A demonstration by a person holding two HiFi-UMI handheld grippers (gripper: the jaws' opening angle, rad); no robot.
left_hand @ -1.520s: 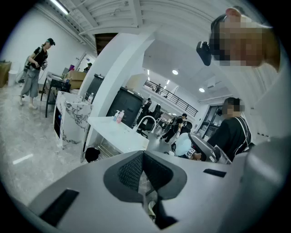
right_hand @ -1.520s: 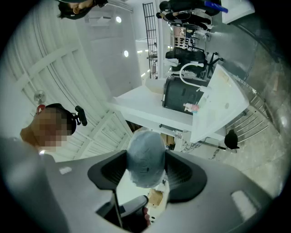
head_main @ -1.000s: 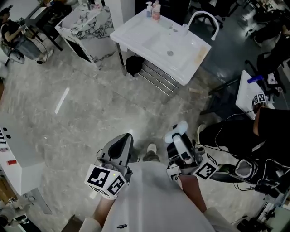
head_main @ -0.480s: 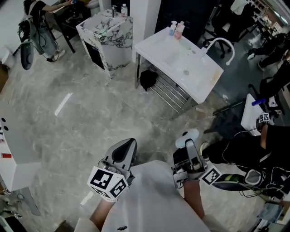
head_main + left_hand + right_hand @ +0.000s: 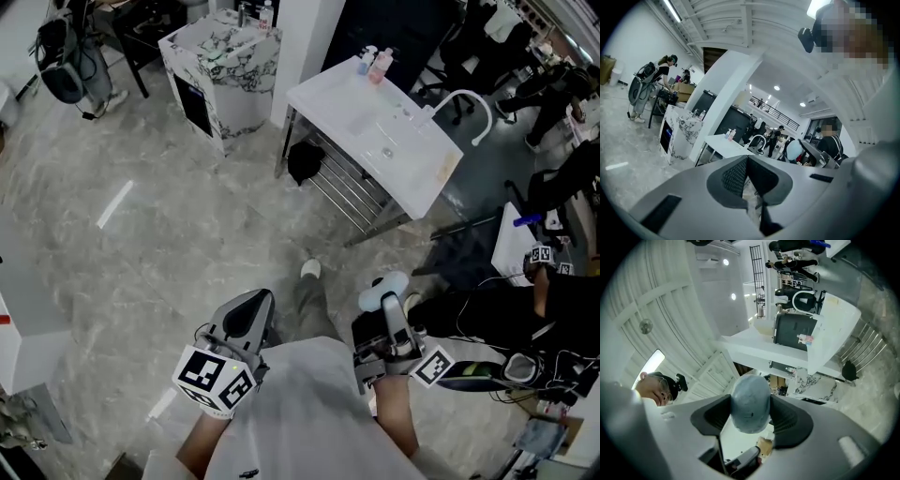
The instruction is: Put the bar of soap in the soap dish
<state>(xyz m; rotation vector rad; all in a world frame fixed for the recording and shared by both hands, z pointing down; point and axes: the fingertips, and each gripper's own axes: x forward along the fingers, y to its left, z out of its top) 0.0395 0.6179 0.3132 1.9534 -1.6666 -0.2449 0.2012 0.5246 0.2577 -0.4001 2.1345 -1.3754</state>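
My right tool (image 5: 388, 298) pinches the pale-blue bar of soap (image 5: 384, 285), nearer than my empty, pressed-together left tool (image 5: 246, 317) to the white sink (image 5: 323, 94) well ahead, where I can't yet spot the soap dish.

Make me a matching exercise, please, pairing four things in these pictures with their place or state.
Things:
1. bar of soap
2. left gripper
3. two bottles
4. sink

Places or states:
A. shut, with nothing in it
B. white, with a curved tap
C. standing on the sink's far corner
D. clamped in the right gripper

Pairs: 1-D, 2-A, 3-C, 4-B.
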